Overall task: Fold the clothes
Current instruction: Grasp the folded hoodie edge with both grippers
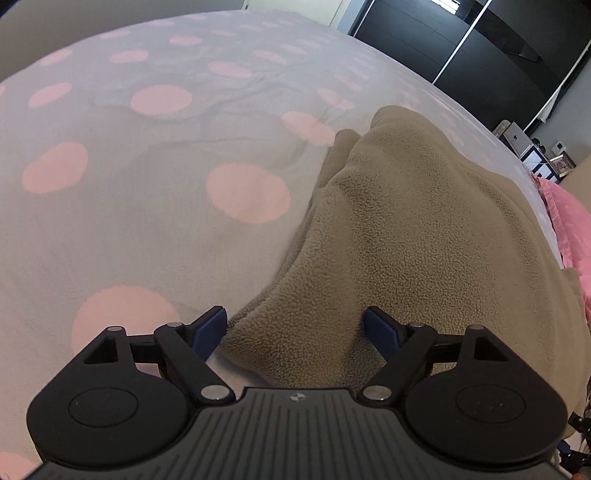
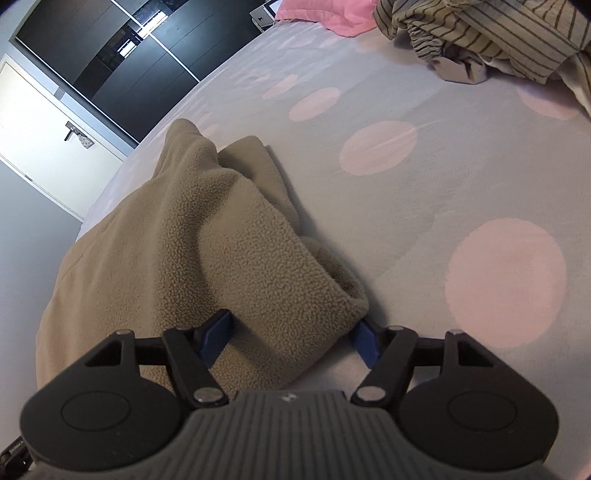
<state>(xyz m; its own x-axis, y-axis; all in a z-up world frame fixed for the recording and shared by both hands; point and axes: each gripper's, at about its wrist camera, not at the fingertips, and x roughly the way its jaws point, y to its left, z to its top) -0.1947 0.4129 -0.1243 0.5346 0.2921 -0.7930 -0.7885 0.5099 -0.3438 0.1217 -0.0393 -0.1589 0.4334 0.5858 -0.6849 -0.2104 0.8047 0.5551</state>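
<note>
Tan fleece garment (image 1: 406, 236) (image 2: 207, 236), bunched and partly folded, lying on polka-dot bedspread (image 1: 147, 221) (image 2: 443, 192); striped clothes (image 2: 491, 33) heaped further along it.

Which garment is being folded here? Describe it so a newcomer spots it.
On the grey bedspread with pink dots, look nearest the cameras. The tan fleece garment lies between both grippers' blue fingers; unlike the striped cloth heap behind, it is plain and nubbly.

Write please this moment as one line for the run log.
left tool: open, astride fleece | right tool: open, astride fleece end | fleece on dotted bedcover | no grip yet
</note>
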